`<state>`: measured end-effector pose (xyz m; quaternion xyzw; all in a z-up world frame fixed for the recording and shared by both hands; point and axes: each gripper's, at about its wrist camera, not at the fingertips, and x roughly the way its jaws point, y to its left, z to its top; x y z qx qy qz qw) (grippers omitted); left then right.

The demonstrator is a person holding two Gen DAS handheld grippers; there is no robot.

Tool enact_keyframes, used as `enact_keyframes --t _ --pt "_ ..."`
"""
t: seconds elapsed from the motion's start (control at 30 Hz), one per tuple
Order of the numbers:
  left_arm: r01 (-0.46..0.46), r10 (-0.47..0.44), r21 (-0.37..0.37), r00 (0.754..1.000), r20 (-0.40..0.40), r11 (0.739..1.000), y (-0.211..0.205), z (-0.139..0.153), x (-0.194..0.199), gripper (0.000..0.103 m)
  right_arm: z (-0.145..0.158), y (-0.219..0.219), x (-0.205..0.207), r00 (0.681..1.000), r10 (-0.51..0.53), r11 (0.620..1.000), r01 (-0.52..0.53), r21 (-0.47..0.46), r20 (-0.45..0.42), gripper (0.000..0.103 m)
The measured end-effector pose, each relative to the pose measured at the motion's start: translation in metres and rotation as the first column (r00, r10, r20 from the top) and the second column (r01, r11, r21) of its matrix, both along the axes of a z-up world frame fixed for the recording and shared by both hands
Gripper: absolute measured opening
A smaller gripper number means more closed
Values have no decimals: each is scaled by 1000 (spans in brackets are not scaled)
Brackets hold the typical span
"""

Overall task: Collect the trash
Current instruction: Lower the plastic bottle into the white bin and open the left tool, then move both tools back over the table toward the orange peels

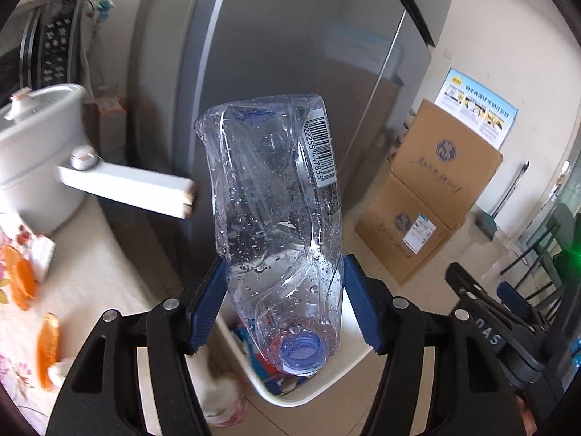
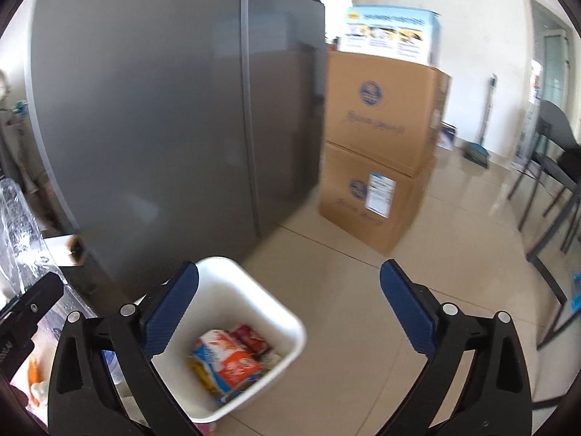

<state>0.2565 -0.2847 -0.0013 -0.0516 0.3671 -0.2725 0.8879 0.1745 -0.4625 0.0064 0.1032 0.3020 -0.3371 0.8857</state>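
Observation:
My left gripper (image 1: 285,301) is shut on a crushed clear plastic bottle (image 1: 276,218) with a blue neck, held neck-down above the white trash bin (image 1: 308,396) on the floor. The bottle also shows at the left edge of the right wrist view (image 2: 18,232). My right gripper (image 2: 288,309) is open and empty, hovering over the white trash bin (image 2: 283,312), which holds snack wrappers (image 2: 232,359).
A grey fridge (image 2: 163,109) stands behind the bin. Stacked cardboard boxes (image 2: 381,145) are to its right. A table with a floral cloth (image 1: 72,272), a white pot (image 1: 40,145), orange peels (image 1: 47,345) and crumpled tissue (image 1: 221,396) is at left. Chairs (image 2: 555,181) stand at right.

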Motion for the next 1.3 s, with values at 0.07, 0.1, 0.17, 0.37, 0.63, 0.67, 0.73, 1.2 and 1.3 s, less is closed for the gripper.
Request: enact_keyframes --t 0.07,0.1,0.17,0.37,0.63,0.67,0.73,1.2,1.3 --pt "7 -7 -11 999 -47 1000 -11 -9 7 63 -3 -11 -4 999 -39 999 39 11 -7 96" --pt "11 -13 -18 998 -68 1000 -14 -12 10 64 -4 -16 -6 998 -58 998 58 15 -10 96" --pt "30 -35 -38 990 -139 999 -24 -21 20 64 -8 -28 -12 995 -101 995 102 25 -16 96" --pt "52 -51 1 979 -198 999 -47 -30 30 73 -14 -51 -21 984 -174 983 176 53 -26 96" --pt "24 -14 71 990 -138 997 -46 -27 18 73 -14 -49 -20 987 -160 987 161 28 -34 96" --pt "17 -6 84 992 -128 996 -43 -27 16 73 -14 -46 -20 988 -153 988 154 26 -35 96" --pt "2 9 98 993 -116 995 -37 -28 15 73 -13 -41 -18 989 -140 990 141 23 -37 96" --pt "-126 140 139 986 -94 982 50 -21 14 73 -9 40 15 996 43 998 -46 -39 -84 96" --pt "-155 169 140 981 -93 978 73 -20 15 73 -7 61 22 993 85 995 -89 -43 -88 96"
